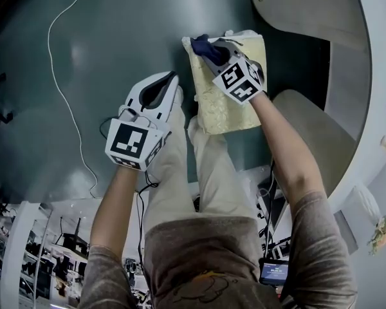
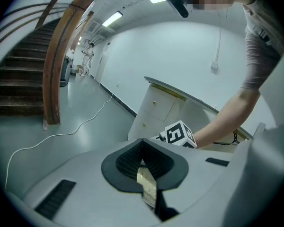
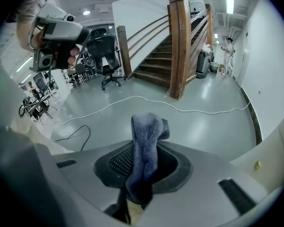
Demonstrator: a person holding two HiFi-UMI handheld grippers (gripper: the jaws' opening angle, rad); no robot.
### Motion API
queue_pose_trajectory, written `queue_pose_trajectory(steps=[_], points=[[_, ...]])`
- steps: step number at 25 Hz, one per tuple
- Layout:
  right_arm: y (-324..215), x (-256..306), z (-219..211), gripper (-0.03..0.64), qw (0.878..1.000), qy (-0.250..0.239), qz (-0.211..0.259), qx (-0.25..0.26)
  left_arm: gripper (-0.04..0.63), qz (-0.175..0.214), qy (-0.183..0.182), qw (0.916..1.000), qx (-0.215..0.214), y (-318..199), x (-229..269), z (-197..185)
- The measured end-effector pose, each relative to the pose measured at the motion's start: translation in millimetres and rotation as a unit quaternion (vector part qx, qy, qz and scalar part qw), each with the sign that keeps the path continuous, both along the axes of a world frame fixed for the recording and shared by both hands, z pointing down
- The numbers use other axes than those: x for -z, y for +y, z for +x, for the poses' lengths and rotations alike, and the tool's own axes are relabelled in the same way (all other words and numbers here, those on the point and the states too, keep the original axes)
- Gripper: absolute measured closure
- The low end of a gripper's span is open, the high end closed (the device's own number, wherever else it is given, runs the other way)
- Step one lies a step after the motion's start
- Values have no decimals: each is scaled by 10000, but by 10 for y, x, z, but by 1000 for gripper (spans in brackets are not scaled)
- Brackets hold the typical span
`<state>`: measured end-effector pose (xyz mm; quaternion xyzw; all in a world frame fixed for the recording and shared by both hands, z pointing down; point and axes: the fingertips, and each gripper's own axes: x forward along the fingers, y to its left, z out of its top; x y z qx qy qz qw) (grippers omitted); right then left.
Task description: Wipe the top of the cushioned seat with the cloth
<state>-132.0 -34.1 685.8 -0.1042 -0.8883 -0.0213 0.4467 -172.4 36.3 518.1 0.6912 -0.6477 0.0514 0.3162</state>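
Note:
The cushioned seat [image 1: 230, 98] is a pale yellow square pad in front of the person's knees. My right gripper [image 1: 209, 49] hovers over its far left part, shut on a dark blue cloth [image 1: 202, 45]. In the right gripper view the cloth [image 3: 145, 148] stands up, bunched between the pads. My left gripper [image 1: 172, 80] hangs just left of the seat, apart from it, shut and holding nothing. A sliver of the seat [image 2: 149, 186] shows below its closed pads [image 2: 132, 160].
A thin white cable [image 1: 59, 82] snakes over the grey-green floor to the left. A curved white cabinet [image 1: 309, 8] and a beige bench [image 1: 318, 137] stand right of the seat. A wooden staircase [image 3: 180, 46] and an office chair [image 3: 106, 51] stand farther off.

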Motion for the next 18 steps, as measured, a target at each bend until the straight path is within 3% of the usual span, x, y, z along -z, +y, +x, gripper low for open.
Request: queue_pose_trajectory(steps=[13, 18], points=[[120, -45, 146, 534, 9993, 162, -307, -132, 577, 8, -11, 9997, -234, -18, 4, 110], [246, -62, 344, 534, 9990, 203, -385, 33, 577, 16, 9, 9995, -316, -53, -18, 196]])
